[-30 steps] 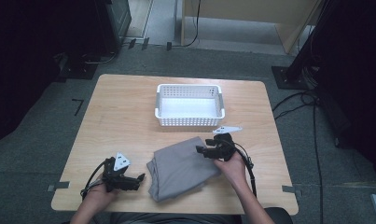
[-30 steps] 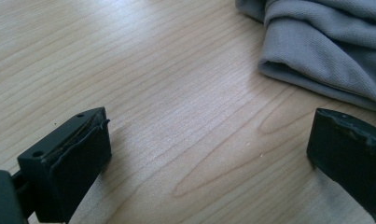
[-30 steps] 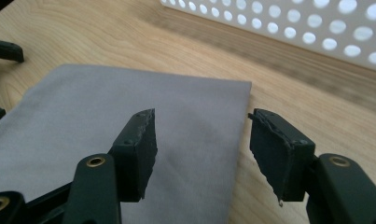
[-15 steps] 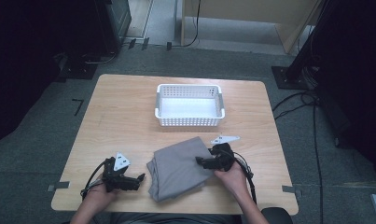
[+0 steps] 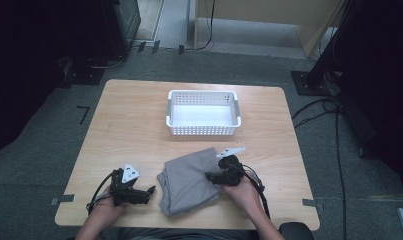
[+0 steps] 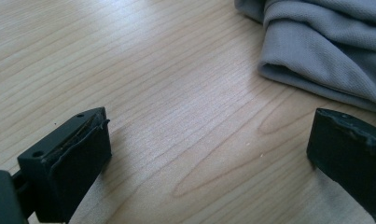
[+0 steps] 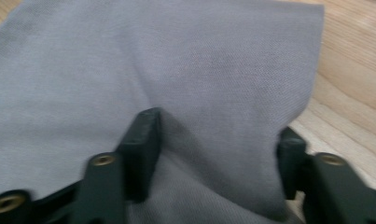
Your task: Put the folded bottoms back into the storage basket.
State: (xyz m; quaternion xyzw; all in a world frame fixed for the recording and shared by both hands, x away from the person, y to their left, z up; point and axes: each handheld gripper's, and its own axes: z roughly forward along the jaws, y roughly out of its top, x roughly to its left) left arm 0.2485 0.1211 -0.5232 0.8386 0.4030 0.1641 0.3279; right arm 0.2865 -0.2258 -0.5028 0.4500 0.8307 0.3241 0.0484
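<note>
A folded grey cloth (image 5: 189,181) lies on the wooden table (image 5: 129,125) near its front edge. My right gripper (image 5: 210,176) rests on the cloth's right side. In the right gripper view it (image 7: 218,149) stands open, with a raised fold of the cloth (image 7: 185,70) between the jaws: one jaw presses on top of the fabric and the other sits at its edge. My left gripper (image 5: 148,191) lies on the table just left of the cloth. It (image 6: 209,154) is open over bare wood, and the cloth's rolled edge (image 6: 316,51) is a little ahead.
A white perforated basket (image 5: 203,125) stands beyond the cloth toward the table's middle back, with nothing in it. Cables trail from both grippers toward the front edge. Dark equipment and cables stand on the floor around the table.
My right gripper has slid left and toward the front edge, onto the cloth's right side. The left gripper has stayed in place.
</note>
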